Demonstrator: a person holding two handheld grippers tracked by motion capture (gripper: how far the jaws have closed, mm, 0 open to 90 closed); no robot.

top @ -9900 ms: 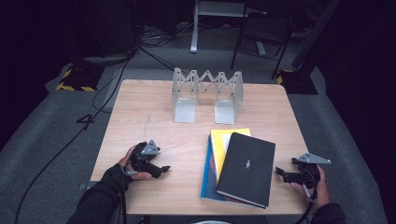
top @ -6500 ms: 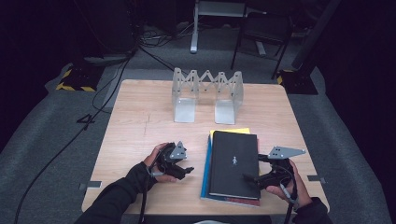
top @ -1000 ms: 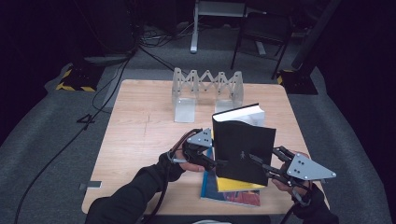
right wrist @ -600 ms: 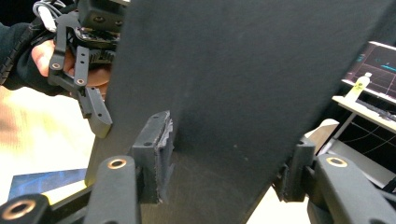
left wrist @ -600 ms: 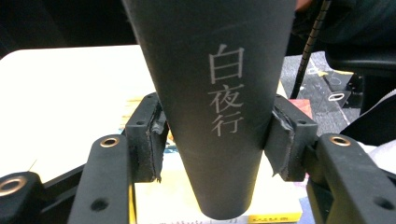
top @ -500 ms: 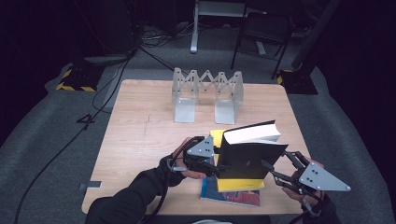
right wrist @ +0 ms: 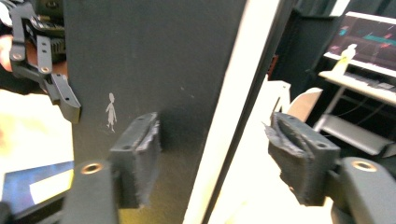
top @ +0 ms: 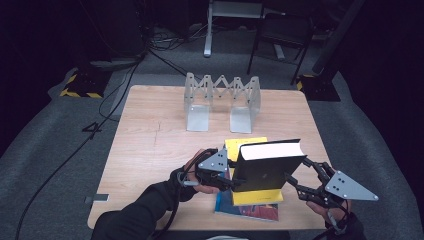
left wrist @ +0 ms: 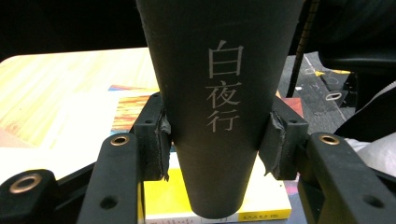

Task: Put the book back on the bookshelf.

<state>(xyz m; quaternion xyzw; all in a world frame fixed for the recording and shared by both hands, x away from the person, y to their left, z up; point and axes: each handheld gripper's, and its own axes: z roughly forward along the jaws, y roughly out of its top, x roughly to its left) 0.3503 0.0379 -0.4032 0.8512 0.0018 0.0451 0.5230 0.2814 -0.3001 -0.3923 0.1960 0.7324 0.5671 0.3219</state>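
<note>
A black book [top: 265, 167] stands on edge above a yellow book [top: 257, 197], its white page edge facing up. My left gripper [top: 231, 181] is shut on its spine end; in the left gripper view both pads press the spine [left wrist: 215, 93], which bears white characters. My right gripper [top: 295, 182] is at the book's lower right corner. In the right gripper view the book [right wrist: 154, 60] passes between the jaws of that gripper [right wrist: 219, 151]. The left pad [right wrist: 137, 149] lies against the cover, while the right pad [right wrist: 299, 158] stands clear of it.
Under the yellow book lies a colourful book [top: 245, 210], near the front edge of the wooden table [top: 150, 150]. A metal accordion book rack [top: 222, 97] stands at the back middle. Chairs and cables sit on the floor beyond.
Both grippers closed in on the stack and raised the black book off it. Over the last second the book sank and tipped from tall and upright to lying on its long edge.
</note>
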